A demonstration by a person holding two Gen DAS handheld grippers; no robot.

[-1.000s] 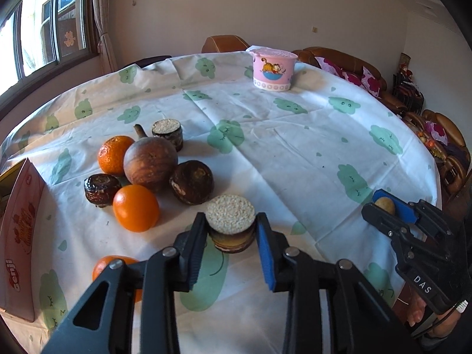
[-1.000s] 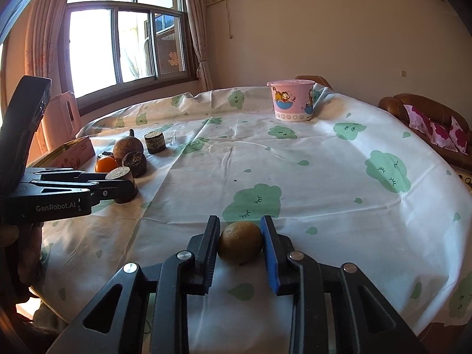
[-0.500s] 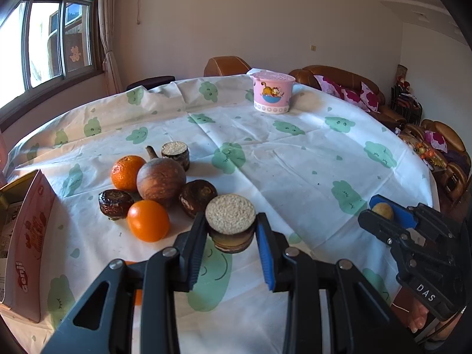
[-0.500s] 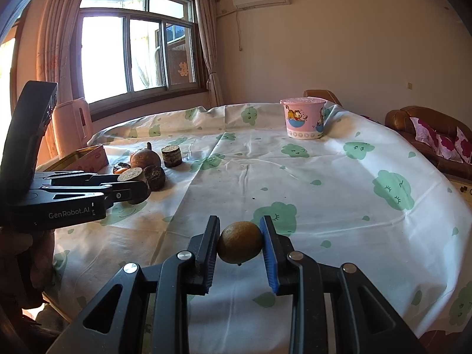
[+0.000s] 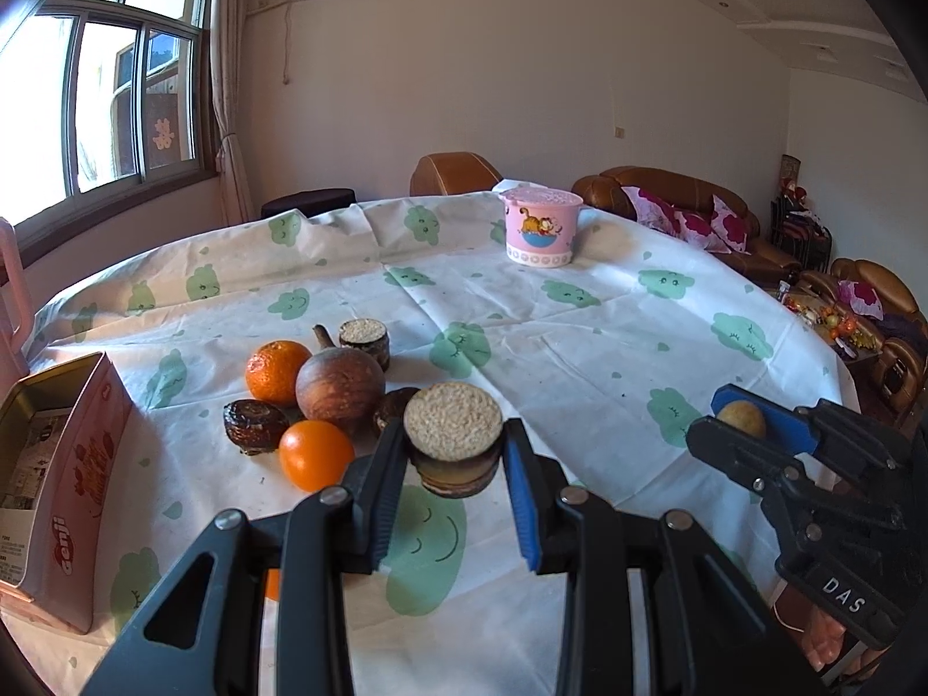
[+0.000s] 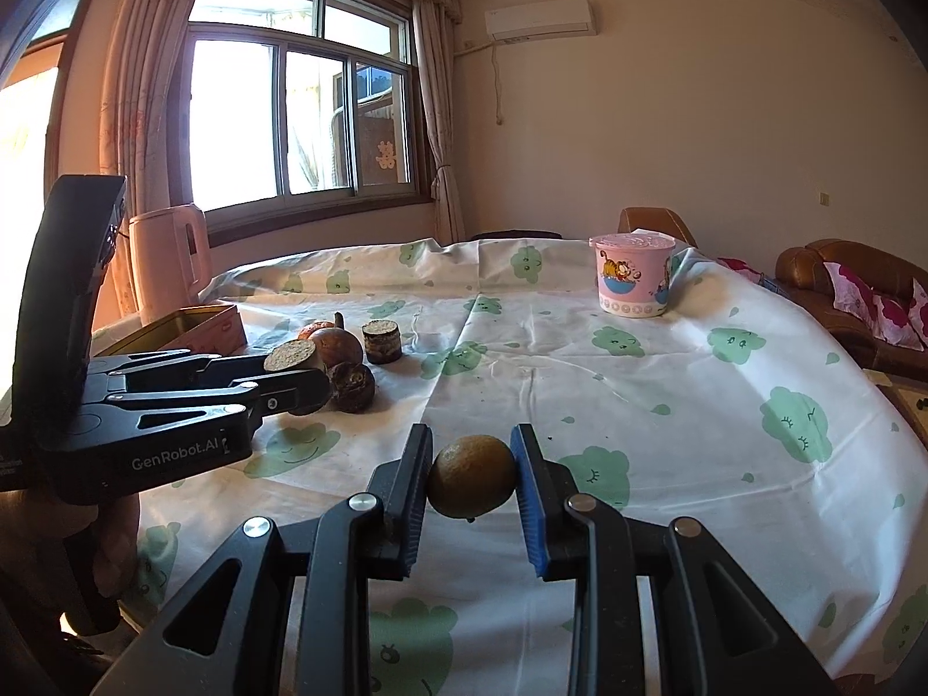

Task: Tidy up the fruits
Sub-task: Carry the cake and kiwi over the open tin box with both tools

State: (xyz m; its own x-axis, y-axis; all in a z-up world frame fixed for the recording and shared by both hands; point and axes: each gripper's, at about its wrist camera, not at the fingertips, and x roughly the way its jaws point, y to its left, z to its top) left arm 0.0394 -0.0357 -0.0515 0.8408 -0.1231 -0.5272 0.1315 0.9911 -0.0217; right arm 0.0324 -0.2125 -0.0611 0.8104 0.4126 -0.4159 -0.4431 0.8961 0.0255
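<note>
A: The left gripper (image 5: pixel 453 467), low centre of its own view, pinches a short brown cylinder with a pale grainy cut top (image 5: pixel 453 442) above the white tablecloth printed with green clouds (image 5: pixel 580 348).

B: And left of it?

A: A pink open carton (image 5: pixel 58 464) at the left edge, then two oranges (image 5: pixel 277 370) around a large brown round fruit (image 5: pixel 340 390).

B: The right side?

A: The right gripper (image 6: pixel 471 484) clamps a small olive-brown round fruit (image 6: pixel 471 484); a pink lidded cartoon tub (image 6: pixel 633 274) stands upper right.

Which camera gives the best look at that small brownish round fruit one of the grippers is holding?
The right wrist view: the small brownish round fruit sits close up, clamped in the right gripper. The left wrist view shows only a sliver of it, far right, mostly hidden by the pads.
</note>
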